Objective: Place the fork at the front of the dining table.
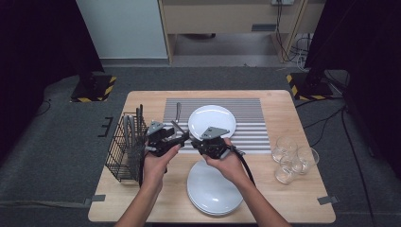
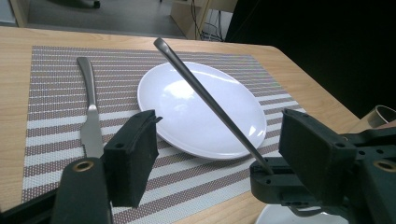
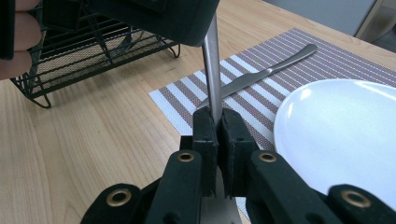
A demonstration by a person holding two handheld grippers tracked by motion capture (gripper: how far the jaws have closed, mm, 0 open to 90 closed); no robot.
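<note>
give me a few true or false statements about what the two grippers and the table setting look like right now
1. The right gripper is shut on the utensil handle. True.
2. The left gripper is clamped on the knife. False: its jaws stand wide apart, and the knife lies on the striped placemat.
3. The knife lies on the placemat beside the white plate, apart from it. True.
4. The wire basket stands at the table's right edge. False: it stands at the left edge; the glasses are at the right.
5. A stack of plates lies on the bare wood near the person. True.
</note>
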